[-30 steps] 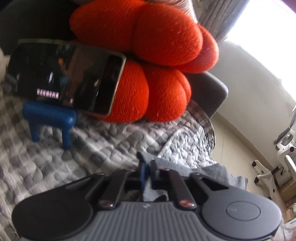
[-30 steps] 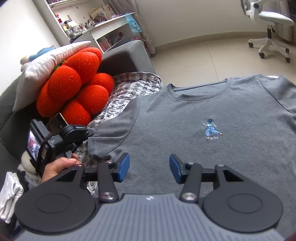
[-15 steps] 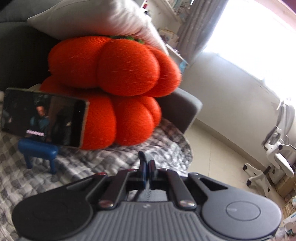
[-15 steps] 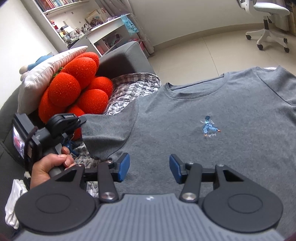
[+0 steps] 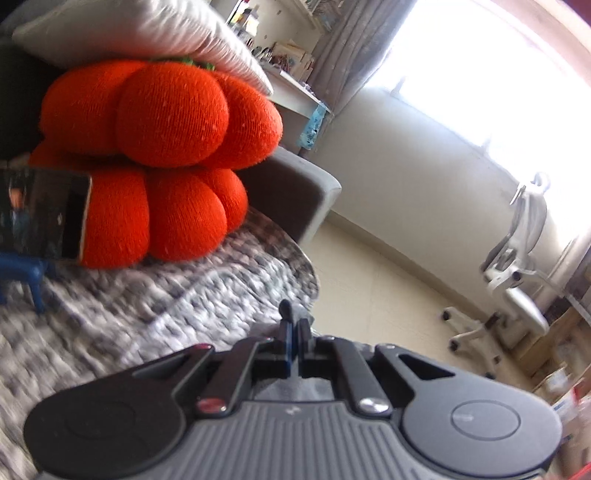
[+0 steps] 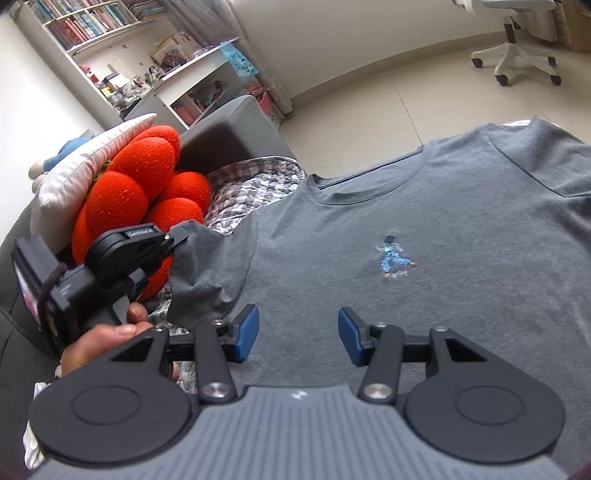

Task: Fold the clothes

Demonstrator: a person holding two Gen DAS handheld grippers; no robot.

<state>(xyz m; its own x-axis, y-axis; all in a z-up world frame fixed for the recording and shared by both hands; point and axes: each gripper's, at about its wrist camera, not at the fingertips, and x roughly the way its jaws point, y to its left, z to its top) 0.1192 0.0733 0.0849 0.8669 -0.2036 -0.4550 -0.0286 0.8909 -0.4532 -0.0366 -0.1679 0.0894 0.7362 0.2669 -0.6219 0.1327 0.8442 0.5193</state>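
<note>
A grey T-shirt with a small blue figure on the chest lies spread face up, collar at the far side. Its left sleeve is lifted off the blanket and hangs bunched from my left gripper, which is shut on the sleeve's edge; a hand holds that gripper. In the left wrist view the left gripper shows its fingers pressed together, with only a sliver of grey cloth beside them. My right gripper hovers open over the shirt's lower front, nothing between its blue pads.
An orange lobed cushion under a white pillow leans on the grey sofa arm. A phone on a blue stand sits on the checked quilt. A white office chair stands on the tiled floor.
My left gripper has risen and swung right with the sleeve, lifting it off the quilt; the phone has slid to that view's left edge. The right gripper has only drifted slightly, still open.
</note>
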